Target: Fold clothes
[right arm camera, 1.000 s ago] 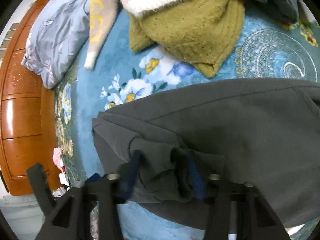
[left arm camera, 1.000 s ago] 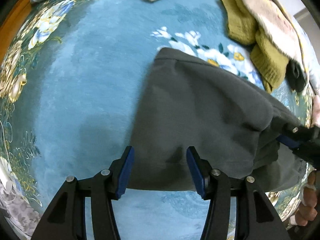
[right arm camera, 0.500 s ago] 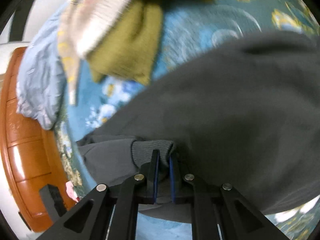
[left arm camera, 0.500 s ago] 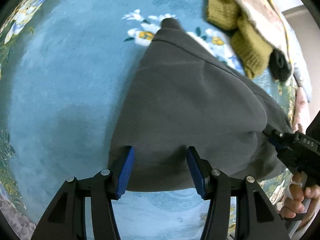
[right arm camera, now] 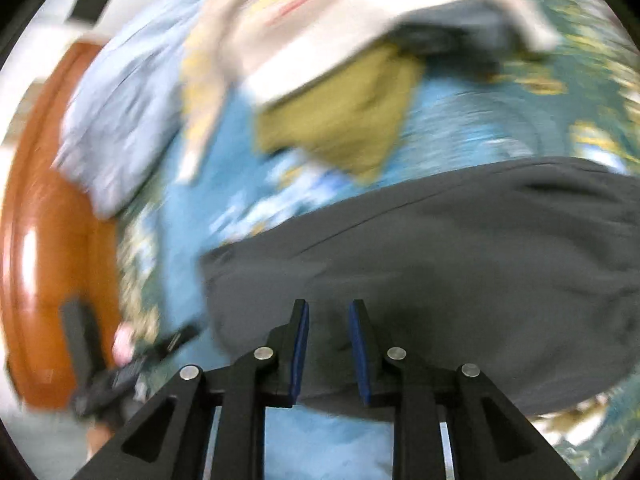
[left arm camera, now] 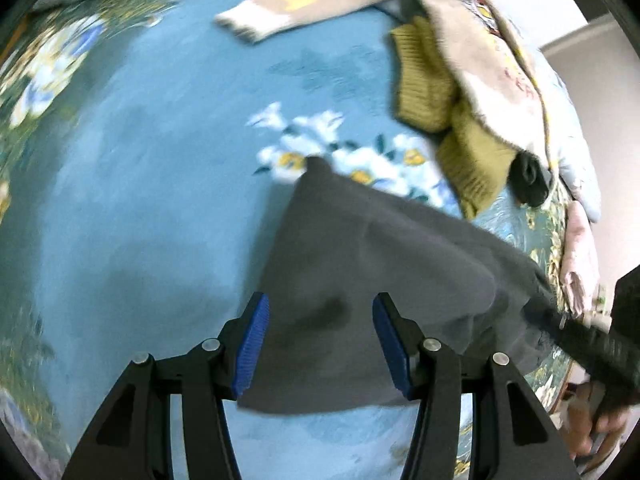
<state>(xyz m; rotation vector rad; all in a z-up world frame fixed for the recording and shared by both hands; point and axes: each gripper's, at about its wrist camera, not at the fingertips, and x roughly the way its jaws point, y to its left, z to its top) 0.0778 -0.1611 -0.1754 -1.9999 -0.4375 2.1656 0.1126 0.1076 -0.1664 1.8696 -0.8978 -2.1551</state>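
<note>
A dark grey garment [left arm camera: 372,272] lies folded on the blue flowered bedspread [left arm camera: 140,184]. My left gripper [left arm camera: 318,308] is open, with its blue pads on either side of the garment's near edge and not pinching it. In the right wrist view the same grey garment [right arm camera: 460,260] fills the lower right. My right gripper [right arm camera: 328,316] is partly open over the garment's near edge, with nothing between its pads. The right gripper also shows as a blurred black shape at the far right of the left wrist view [left arm camera: 592,344].
A pile of unfolded clothes sits at the back: an olive knit [left arm camera: 432,96], a beige sweater [left arm camera: 472,28] with yellow print, a black item [left arm camera: 530,180] and a light blue cloth [right arm camera: 120,120]. An orange wooden headboard [right arm camera: 36,240] borders the bed. The right wrist view is motion-blurred.
My right gripper was shut on a bunched fold of the grey garment and has now let it go and opened partway. My left gripper stayed open while its view shifted.
</note>
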